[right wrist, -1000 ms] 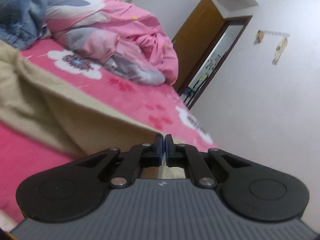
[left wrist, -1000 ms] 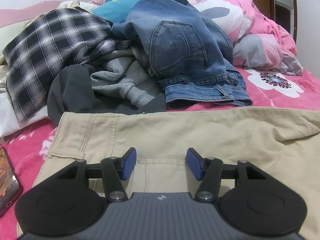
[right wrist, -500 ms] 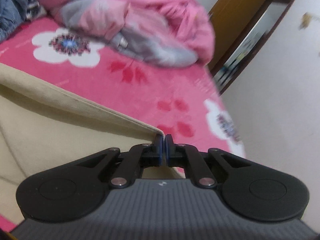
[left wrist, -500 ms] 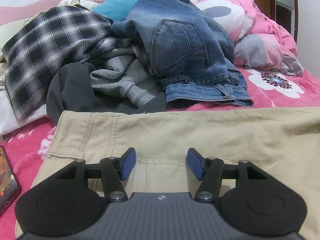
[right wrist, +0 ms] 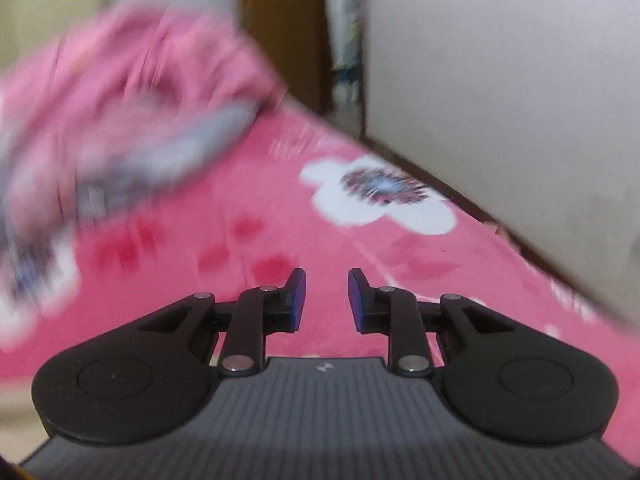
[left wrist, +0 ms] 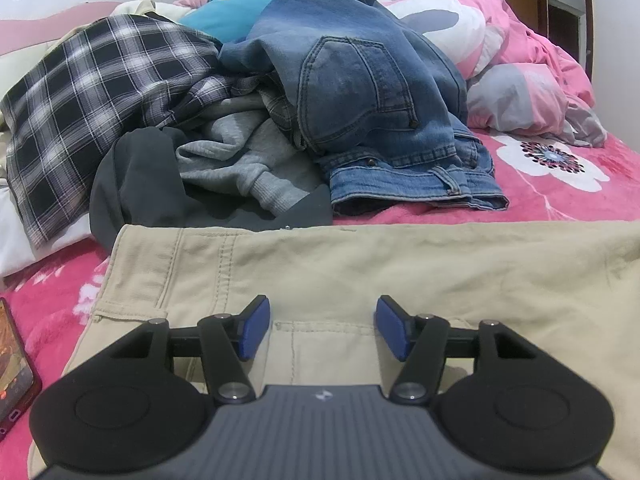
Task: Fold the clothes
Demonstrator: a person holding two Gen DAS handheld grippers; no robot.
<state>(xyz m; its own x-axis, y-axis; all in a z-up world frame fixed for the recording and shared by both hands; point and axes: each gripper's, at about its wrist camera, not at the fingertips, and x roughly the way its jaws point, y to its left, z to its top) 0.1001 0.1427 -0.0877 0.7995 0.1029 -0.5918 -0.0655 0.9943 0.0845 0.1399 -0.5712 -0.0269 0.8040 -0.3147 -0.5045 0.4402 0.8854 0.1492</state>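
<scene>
Left wrist view: khaki trousers flat beneath spread left jaws; right jaws apart, empty, over pink bedspread.

Ahead of your left gripper the khaki trousers lay flat and passable; beyond them the clothes pile blocked the way. Before your right gripper, the pink sheet lay bare.

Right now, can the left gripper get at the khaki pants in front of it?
Probably yes. The left gripper is open, its fingers spread right over the khaki pants, which lie flat on the pink bedspread. Nothing lies between them; the clothes pile with the jeans sits beyond.
</scene>
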